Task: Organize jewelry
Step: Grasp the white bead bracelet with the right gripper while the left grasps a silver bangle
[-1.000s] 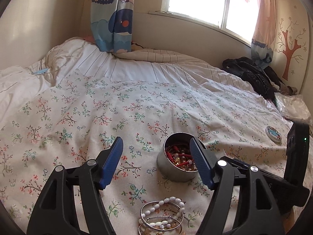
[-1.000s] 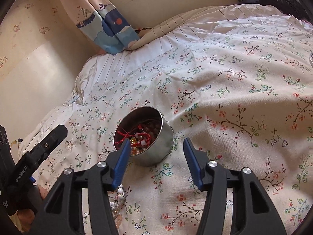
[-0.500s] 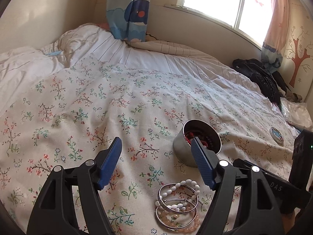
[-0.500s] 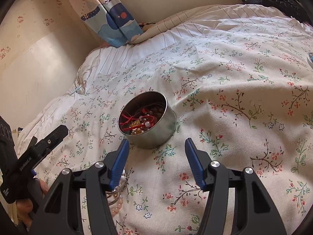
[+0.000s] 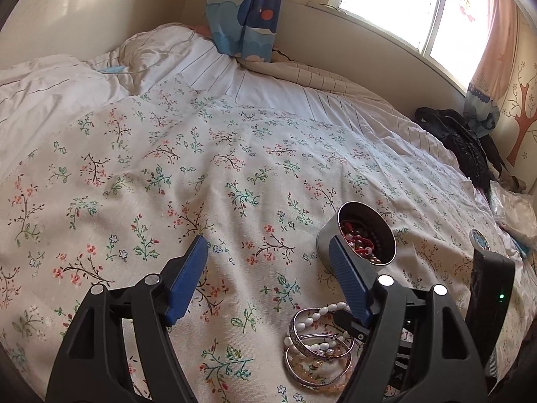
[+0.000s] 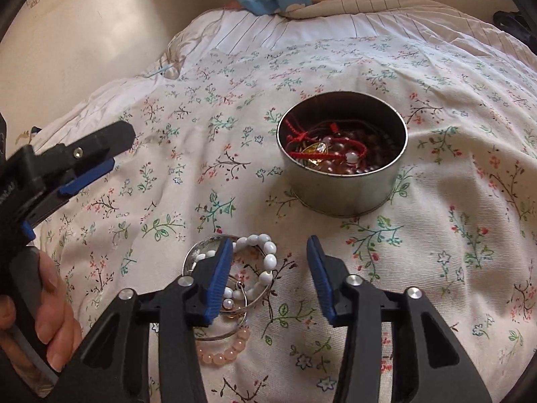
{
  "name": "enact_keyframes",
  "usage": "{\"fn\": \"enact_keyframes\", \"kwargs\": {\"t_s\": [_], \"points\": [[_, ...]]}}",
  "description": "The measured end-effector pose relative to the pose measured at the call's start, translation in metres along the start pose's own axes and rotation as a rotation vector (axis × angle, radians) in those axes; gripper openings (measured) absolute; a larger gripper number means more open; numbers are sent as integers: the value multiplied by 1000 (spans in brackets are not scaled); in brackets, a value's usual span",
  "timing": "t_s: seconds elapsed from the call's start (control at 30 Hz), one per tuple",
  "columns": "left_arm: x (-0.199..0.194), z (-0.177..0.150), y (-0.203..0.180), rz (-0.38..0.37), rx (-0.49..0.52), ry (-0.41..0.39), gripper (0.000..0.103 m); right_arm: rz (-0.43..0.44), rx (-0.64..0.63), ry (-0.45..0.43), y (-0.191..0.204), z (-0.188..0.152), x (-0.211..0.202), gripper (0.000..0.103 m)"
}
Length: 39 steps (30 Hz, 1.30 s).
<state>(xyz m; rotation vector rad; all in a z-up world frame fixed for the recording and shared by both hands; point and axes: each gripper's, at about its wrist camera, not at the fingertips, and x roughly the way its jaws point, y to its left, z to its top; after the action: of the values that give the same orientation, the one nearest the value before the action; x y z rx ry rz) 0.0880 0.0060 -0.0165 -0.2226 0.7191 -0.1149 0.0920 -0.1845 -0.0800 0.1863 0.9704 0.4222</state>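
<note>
Resting on a floral cotton bedspread point(image 6: 453, 201), a round, straight-walled metal tin point(image 6: 342, 181) holds a tangle of red cord, dark beads and a gold piece. Near its front lies a loose pile of bracelets point(image 6: 248, 278): smooth silver bangles, a strand of glossy white oval beads and a ring of translucent pink beads. Both tools are spread wide and grip nothing. The right gripper point(image 6: 270, 278) hovers just above the cloth with its ribbed blue left pad over the pile, the other pad over bare fabric. The left gripper point(image 5: 268, 278) hangs over the bedspread with the tin point(image 5: 359, 245) behind its right pad and the bracelets point(image 5: 319, 346) low beside it. Only the left wrist view shows the bright window point(image 5: 409, 6), a small round lid point(image 5: 480, 241) lying well apart from the tin, and dark clothing point(image 5: 463, 144) by the wall. Only the right wrist view shows the hand point(image 6: 50, 319) holding the left tool's handle.
</note>
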Motion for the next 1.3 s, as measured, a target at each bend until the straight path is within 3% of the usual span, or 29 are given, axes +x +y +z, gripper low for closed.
{"fn": "enact_keyframes", "kwargs": {"t_s": [0.03,0.17,0.3,0.53,0.73,0.9,1.23,1.3], "points": [[0,0,0,-1,0,1,71,7,-1,3,0,0,1,25],[2,0,0,-2,-1,9,72,46,-7,0,3,0,0,9],[4,-1,2,4,-2,23,72,121,30,-44,0,-2,-16,8],[10,-8,3,8,15,77,72,251,181,-218,-23,-5,-62,8],[19,-20,-20,-20,128,137,72,251,277,-279,-43,-6,-79,8],[32,-36,-42,11,254,207,71,248,312,-288,-53,-6,-80,8],[49,-50,-56,46,329,277,59,248,347,-302,-62,-11,-84,8],[56,-53,-56,53,334,306,42,248,350,-303,-62,-11,-84,8]]}}
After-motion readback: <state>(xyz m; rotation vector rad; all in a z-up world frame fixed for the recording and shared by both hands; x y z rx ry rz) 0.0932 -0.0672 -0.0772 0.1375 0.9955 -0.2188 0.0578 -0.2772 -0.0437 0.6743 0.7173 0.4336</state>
